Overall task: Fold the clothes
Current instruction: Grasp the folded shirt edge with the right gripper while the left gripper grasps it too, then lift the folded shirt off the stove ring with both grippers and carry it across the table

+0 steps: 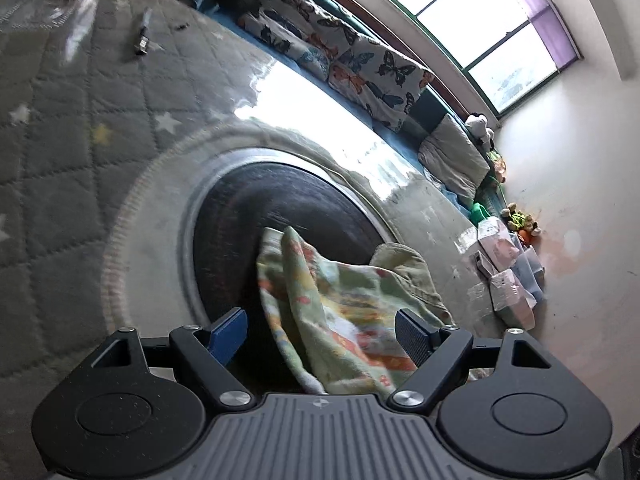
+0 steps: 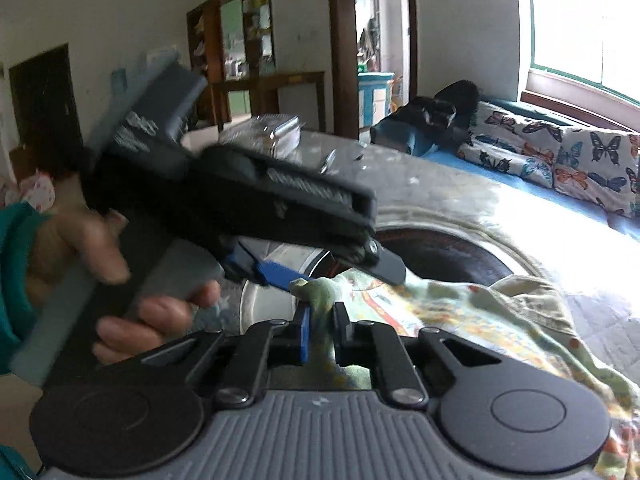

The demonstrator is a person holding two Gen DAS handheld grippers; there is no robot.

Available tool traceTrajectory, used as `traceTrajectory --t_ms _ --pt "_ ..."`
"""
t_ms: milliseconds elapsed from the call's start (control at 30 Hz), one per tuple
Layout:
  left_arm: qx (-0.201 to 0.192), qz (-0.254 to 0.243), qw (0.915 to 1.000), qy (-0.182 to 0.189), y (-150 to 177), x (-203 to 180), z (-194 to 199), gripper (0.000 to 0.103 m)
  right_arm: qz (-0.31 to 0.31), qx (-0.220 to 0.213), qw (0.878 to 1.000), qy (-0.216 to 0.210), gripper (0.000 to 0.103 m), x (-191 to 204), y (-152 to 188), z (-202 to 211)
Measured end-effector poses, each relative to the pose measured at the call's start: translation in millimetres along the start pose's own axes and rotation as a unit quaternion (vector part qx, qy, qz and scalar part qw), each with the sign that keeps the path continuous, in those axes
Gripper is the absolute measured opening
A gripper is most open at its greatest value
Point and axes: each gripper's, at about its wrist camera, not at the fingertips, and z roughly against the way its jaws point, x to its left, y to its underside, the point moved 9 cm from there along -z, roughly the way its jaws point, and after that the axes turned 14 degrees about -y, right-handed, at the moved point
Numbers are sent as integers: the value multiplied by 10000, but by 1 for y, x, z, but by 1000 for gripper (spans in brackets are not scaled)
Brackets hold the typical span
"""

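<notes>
A pale green printed garment lies bunched over the near edge of a dark round disc on the table. My left gripper is open, and the cloth runs loosely through the wide gap without the blue and black pads pressing it. In the right wrist view the same garment spreads to the right. My right gripper is shut on a bunched corner of it. The left gripper hovers just above that corner, held by a hand in a teal sleeve.
The table wears a grey quilted cover with stars under shiny plastic. A small dark object lies at its far side. Butterfly-print cushions line a blue bench under the window. Pale packets sit at the table's right end.
</notes>
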Motion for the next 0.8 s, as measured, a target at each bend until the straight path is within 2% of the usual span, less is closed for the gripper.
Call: traceTrajectory --t_ms 67,167,233,333,400,433,567,600,667,800 --pt "62 0 10000 50 1 -6 -6 75 -67 -76 9999 -5 10 -2 -1 7" --pt "209 94 9996 157 3 -11 -13 58 -74 -99 9999 -33 10 0 1 12" --pt "290 148 9992 211 4 -13 -18 38 -95 -98 9999 -65 9 0 4 12" --pt "320 150 9992 187 5 -11 -24 20 -146 -124 9998 -97 10 -1 8 14" --pt "334 168 9992 162 6 -8 -26 15 -213 -136 9996 -108 16 -2 11 18" --pt "337 166 9992 139 6 -6 -27 14 -234 -146 9996 -94 23 -4 12 20" --pt "367 120 9992 44 9 -2 -31 14 -414 -148 9987 238 25 -21 23 33" --pt "354 107 9993 42 10 -2 -31 14 -506 -157 9980 348 26 -29 25 39" --pt "329 67 9994 12 10 -3 -31 14 -669 -174 9958 601 36 -46 30 48" --pt "296 -7 9996 -29 11 -4 -31 14 -1130 -237 9843 1338 38 -98 48 76"
